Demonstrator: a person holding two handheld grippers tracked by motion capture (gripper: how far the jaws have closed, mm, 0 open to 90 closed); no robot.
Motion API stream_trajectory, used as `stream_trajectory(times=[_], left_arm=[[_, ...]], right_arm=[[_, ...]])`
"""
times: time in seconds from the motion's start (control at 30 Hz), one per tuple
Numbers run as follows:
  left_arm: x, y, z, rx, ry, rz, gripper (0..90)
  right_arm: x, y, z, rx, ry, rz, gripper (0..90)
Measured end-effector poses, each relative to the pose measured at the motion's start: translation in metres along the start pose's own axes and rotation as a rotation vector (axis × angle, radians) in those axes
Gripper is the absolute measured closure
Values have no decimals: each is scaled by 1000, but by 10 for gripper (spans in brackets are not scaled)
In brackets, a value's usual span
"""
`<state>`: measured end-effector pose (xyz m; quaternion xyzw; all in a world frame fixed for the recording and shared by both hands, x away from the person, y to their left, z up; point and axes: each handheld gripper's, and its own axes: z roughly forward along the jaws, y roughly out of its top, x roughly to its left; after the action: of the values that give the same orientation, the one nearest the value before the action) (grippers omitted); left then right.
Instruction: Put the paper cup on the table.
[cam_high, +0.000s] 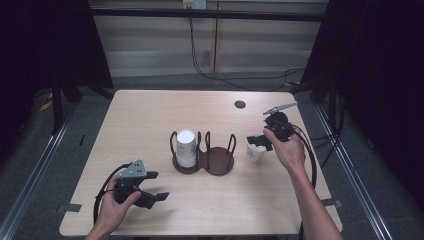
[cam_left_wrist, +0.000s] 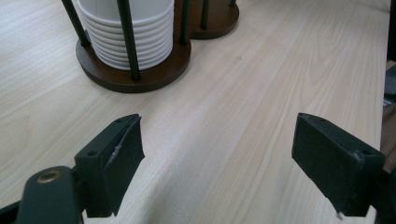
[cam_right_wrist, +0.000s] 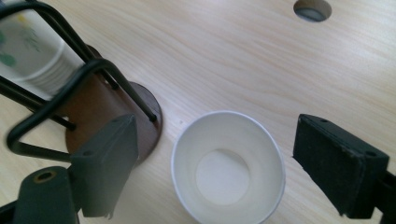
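We have the right gripper (cam_high: 261, 141) poised above a single white paper cup (cam_high: 255, 151) that stands upright and open-mouthed on the bench (cam_high: 150, 115), just beside the empty right ring of the brown cup holder (cam_high: 216, 161). In the right gripper view the cup (cam_right_wrist: 229, 165) sits between our spread fingers (cam_right_wrist: 338, 163), nearer the left one, and neither finger touches the rim. The fingers stand wide with nothing held. The left gripper (cam_high: 150, 187) rests low near the front edge of the bench, well apart from the cup, its fingers (cam_left_wrist: 116, 158) also wide and empty, looking along the wood toward the stack of cups (cam_left_wrist: 133, 32) standing upside down in the holder's left ring. The step in hand looks to us like taking hold of the loose cup. To do it well we should shift a little so the cup sits midway between the fingers, come down until the pads span the wall below the rim, and close gently, since thin paper will likely buckle under a hard squeeze. We should also mind the black wire uprights (cam_right_wrist: 70, 88) close by, keeping the near finger from snagging them on the way down.
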<state>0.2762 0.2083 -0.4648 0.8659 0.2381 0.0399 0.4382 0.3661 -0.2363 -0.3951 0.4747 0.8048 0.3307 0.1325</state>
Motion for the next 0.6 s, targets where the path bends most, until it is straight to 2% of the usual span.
stream_trajectory(times=[0.07,0.23,0.33,0.4,0.43,0.5,0.6], left_arm=[[0,0,-1,-13,-8,-7,165],[1,0,-2,-33,-14,-19,165],[0,0,-3,-31,-20,-12,164],[-3,0,-3,-38,-17,-16,164],[-4,1,-2,-39,-24,-9,164],[-6,2,-1,-35,-28,-7,164],[-7,2,1,-31,-29,-7,164]], right_arm=[[1,-3,-3,-44,16,6,139],[8,-11,-8,-87,27,11,147],[15,-15,-16,-142,4,1,149],[14,-21,-20,-170,26,19,148],[14,-24,-22,-179,37,30,148],[15,-30,-24,-193,20,23,148],[20,-36,-28,-217,29,21,148]])
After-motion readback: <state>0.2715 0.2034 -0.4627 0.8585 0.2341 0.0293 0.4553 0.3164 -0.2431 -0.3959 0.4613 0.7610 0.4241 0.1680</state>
